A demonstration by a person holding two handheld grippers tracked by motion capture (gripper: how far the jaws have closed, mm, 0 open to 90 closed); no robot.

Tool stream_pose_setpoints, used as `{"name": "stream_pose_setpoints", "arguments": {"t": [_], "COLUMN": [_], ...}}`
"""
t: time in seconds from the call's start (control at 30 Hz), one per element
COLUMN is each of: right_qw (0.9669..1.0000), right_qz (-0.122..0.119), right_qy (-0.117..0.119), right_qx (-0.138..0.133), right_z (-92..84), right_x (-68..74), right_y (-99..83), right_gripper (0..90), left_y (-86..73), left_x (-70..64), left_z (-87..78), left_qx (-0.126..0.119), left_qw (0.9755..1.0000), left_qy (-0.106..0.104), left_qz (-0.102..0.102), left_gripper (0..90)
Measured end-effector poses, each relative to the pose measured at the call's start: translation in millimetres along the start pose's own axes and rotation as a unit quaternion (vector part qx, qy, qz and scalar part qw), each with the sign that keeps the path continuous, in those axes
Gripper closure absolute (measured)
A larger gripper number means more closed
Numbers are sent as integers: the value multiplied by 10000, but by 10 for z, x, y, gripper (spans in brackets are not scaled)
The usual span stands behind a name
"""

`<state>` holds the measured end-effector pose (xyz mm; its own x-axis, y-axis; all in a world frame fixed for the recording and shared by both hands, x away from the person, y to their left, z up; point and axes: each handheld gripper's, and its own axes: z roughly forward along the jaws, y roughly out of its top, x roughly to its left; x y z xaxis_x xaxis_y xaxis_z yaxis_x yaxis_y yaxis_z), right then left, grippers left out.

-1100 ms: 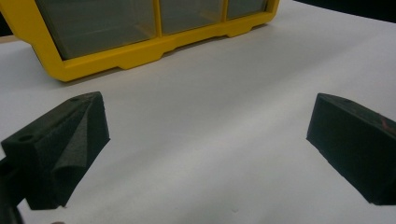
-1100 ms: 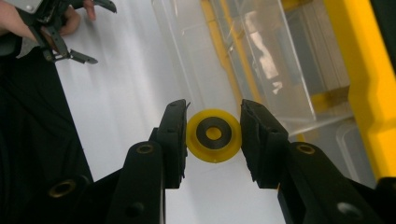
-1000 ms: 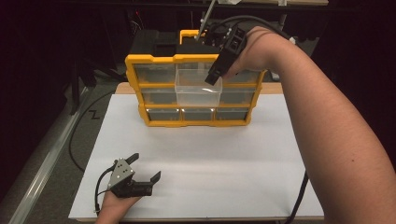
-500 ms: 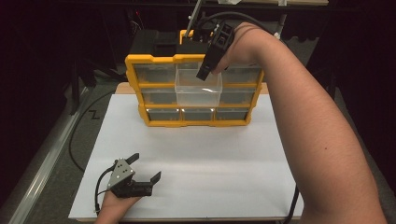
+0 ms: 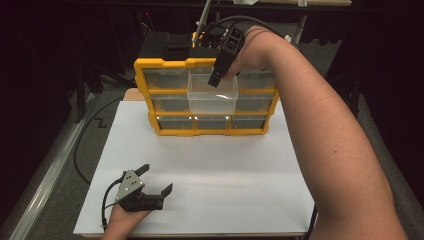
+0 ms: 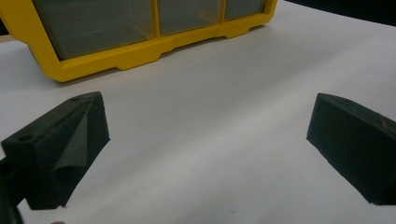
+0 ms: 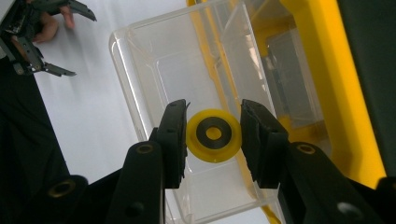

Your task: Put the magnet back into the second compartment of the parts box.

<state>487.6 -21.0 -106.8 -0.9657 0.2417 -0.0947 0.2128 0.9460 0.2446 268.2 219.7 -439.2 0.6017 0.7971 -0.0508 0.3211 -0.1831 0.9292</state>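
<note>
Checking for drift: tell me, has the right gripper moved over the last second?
Yes. The right gripper has shifted left across the yellow organizer, from its right drawer column to above the open clear drawer.

High view: fixed above, facing forward and down on the desk (image 5: 215,165); left gripper view: low, near the desk surface. Right gripper view: close, looking down into the yellow cabinet's (image 5: 207,64) clear drawer (image 7: 187,84); all share the cabinet.

Drawer cabinet (image 5: 210,97) at 12 o'clock on table (image 5: 220,170); top-mid drawer (image 5: 212,94) pulled out; ring (image 7: 214,135) in it btwn right claw (image 7: 212,140) jaws; left claw (image 5: 152,186) at 7 o'clock on table.
</note>
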Motion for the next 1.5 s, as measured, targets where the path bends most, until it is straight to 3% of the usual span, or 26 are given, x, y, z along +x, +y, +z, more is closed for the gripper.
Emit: {"name": "stream_pose_setpoints", "arguments": {"t": [0.53,0.87,0.9,0.97,1.07,1.23,1.5], "right_qw": [9999,9999,9999,9999,9998,9999,9999], "right_qz": [-9,10,1,30,128,117,114], "right_qy": [5,34,21,63,38,-31,-63], "right_qx": [131,118,137,91,-163,-94,-9], "right_z": [221,207,203,161,39,31,-2], "right_x": [-26,-43,-44,-52,-56,-26,58], "right_y": [26,44,45,53,58,17,-141], "right_gripper": [638,634,626,509,368,299,276], "left_y": [1,1,2,1,1,0,1], "left_x": [-3,-3,-3,-3,-1,2,-1], "left_z": [-6,-4,-3,-2,-5,-7,-2], "left_qx": [-23,-20,-21,-18,-18,-11,53], "left_qw": [10000,10000,10000,10000,10000,10000,10000], "left_qy": [-13,-23,-23,-17,-2,1,44], "left_qz": [25,28,27,29,32,31,30], "left_gripper": [3,3,3,3,3,3,3]}}
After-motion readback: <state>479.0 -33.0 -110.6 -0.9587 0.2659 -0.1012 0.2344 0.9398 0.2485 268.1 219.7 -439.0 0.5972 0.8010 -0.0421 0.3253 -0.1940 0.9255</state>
